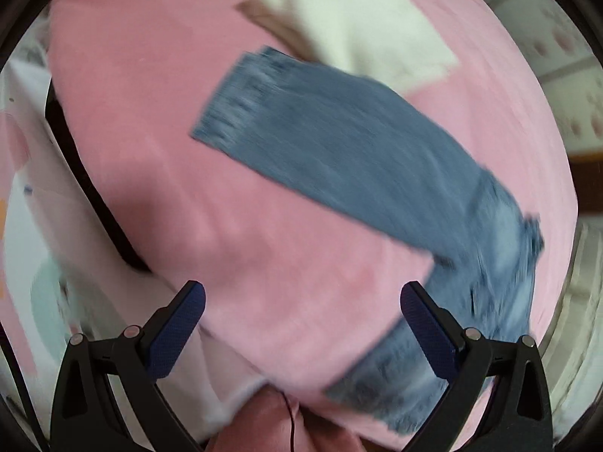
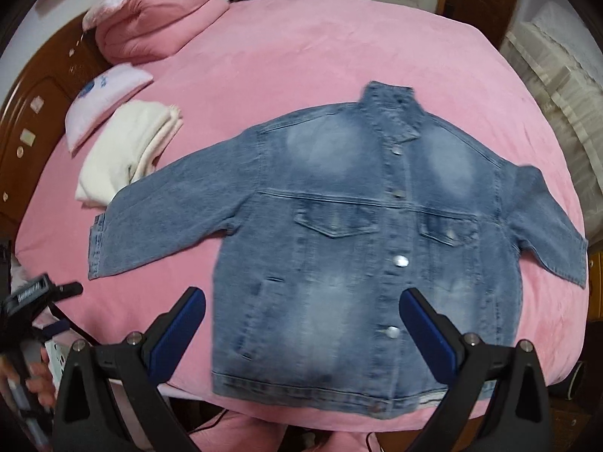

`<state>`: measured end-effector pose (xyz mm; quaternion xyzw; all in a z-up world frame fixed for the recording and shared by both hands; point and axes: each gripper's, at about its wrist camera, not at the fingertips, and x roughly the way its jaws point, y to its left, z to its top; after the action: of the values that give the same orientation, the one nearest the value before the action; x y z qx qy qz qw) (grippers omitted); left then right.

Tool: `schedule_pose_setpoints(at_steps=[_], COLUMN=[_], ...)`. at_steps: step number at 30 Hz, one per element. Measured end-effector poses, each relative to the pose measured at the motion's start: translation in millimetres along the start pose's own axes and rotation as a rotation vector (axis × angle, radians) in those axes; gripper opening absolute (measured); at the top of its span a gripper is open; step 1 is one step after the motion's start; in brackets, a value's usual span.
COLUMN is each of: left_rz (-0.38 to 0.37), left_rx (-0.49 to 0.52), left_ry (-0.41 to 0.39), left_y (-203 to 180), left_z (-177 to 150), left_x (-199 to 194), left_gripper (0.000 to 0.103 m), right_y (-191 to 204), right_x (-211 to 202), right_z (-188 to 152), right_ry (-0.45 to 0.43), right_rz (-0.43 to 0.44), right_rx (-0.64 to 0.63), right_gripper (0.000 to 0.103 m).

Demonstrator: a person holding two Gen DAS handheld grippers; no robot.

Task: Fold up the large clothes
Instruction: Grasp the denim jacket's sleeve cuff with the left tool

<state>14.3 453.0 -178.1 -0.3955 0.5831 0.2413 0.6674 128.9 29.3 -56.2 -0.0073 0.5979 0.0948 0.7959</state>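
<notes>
A blue denim jacket [image 2: 358, 233] lies flat and face up on the pink bed cover [image 2: 282, 56], buttoned, collar pointing away, both sleeves spread out to the sides. My right gripper [image 2: 301, 324] hovers open above the jacket's lower front near the hem. In the blurred left wrist view one sleeve of the jacket [image 1: 339, 150] stretches across the pink cover, and my left gripper [image 1: 301, 324] stands open over the bed's near edge, holding nothing. The left gripper [image 2: 56, 293] also shows at the far left of the right wrist view, held by a hand [image 2: 37, 376].
A folded cream garment [image 2: 128, 150] lies just beyond the left sleeve cuff. A small pale pillow [image 2: 105, 101] and a folded pink quilt [image 2: 158, 15] sit by the wooden headboard [image 2: 30, 113]. Cream bedding [image 2: 557, 86] is piled past the bed's right edge.
</notes>
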Motion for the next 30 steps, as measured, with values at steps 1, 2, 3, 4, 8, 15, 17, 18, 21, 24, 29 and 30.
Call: schedule_pose_setpoints(at_steps=[1,2,3,4,8,15,17,18,21,24,29,30], left_rz=[-0.001,-0.004,-0.018,-0.032,-0.083,-0.179,-0.194,-0.204,-0.213,-0.199,-0.062,-0.041], left_rx=[-0.036,-0.081,-0.142,-0.184,-0.324,-0.47,-0.472,-0.468,-0.418,-0.374,-0.263,-0.244], left_ry=[-0.005,-0.014,-0.027,-0.031,-0.031,0.016,0.02,0.017,-0.003,-0.018,-0.033,-0.04], left_y=[11.7,23.1,40.4,50.6,82.9,115.6,116.9,116.6,111.4,104.8,76.5,69.7], left_z=[10.2,20.6,33.6,41.5,67.1,90.5,95.0,97.2,103.4,113.8,121.1,122.1], left_x=[4.8,10.7,19.5,27.4,63.5,126.1,135.1,138.2,143.9,142.1,133.8,129.6], left_gripper=[0.102,0.102,0.101,0.101,0.089,0.068,0.068,0.068,0.059,0.038,0.018,0.015], right_y=[14.5,26.0,35.7,45.0,72.4,108.2,110.5,110.7,107.6,103.6,99.6,99.7], right_x=[5.5,10.9,15.9,21.2,40.8,60.6,63.9,66.0,72.1,79.4,86.5,86.1], right_z=[4.2,6.9,8.6,10.0,8.2,7.4,7.5,7.4,3.7,-1.2,-7.5,-7.2], right_ry=[0.014,0.031,0.053,0.075,0.172,0.259,0.271,0.28,0.309,0.34,0.373,0.371], right_rz=[-0.004,-0.007,-0.004,0.006,0.061,0.039,0.03,0.024,0.009,0.0,0.014,0.019], right_rx=[-0.013,-0.019,-0.02,-0.014,0.029,-0.016,-0.02,-0.021,-0.015,0.001,0.018,0.016], right_gripper=[0.103,0.103,0.103,0.103,0.103,0.103,0.103,0.103,0.103,0.103,0.103,0.103])
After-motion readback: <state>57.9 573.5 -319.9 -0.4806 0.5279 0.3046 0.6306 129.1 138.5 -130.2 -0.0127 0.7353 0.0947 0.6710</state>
